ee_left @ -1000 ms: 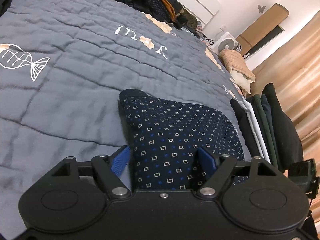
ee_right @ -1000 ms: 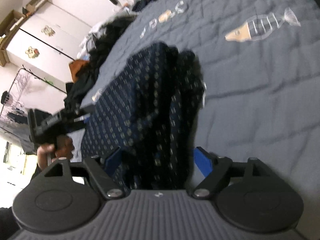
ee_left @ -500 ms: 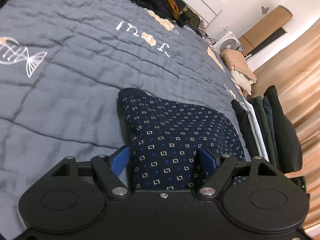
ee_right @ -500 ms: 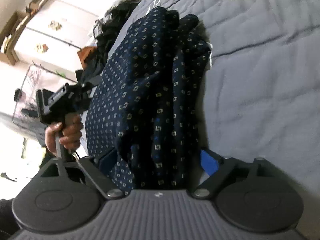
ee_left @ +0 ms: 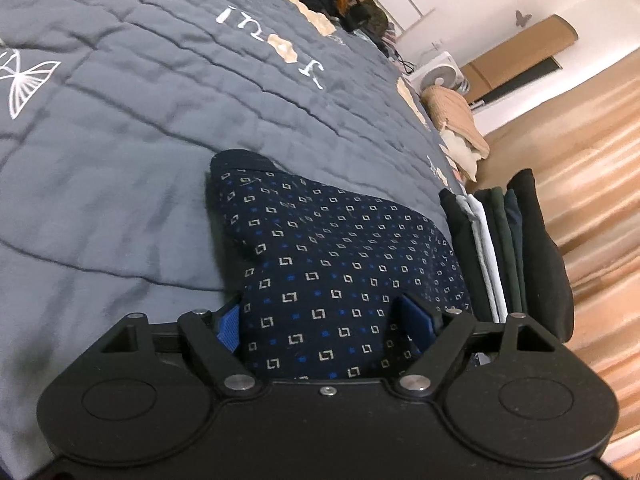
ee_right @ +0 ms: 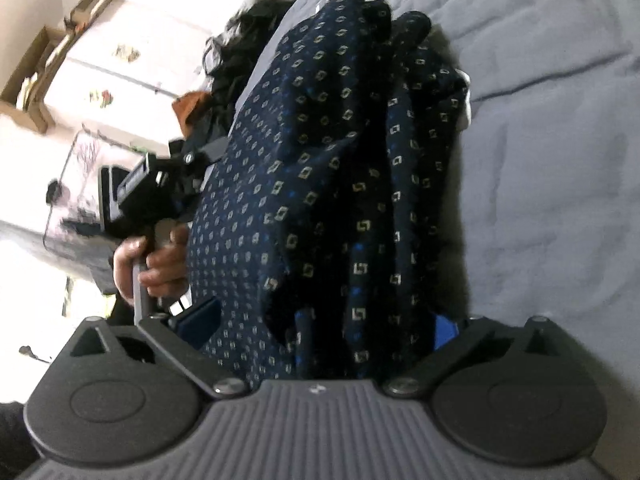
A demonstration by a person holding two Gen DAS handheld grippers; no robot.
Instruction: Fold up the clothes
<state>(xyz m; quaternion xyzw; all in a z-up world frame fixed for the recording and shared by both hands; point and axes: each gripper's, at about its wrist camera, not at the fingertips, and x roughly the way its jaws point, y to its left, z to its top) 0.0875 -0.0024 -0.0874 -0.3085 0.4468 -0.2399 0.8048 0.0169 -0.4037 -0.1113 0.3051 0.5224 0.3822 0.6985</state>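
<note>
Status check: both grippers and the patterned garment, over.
Left gripper closed on the folded navy patterned garment. Right gripper jaws opening, garment between them. Garment down on the grey quilt, beside the folded stack. Nothing blocking.

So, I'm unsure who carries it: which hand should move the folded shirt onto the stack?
Left, probably: the left gripper clamps the patterned shirt beside the folded stack; the right gripper is opening.
</note>
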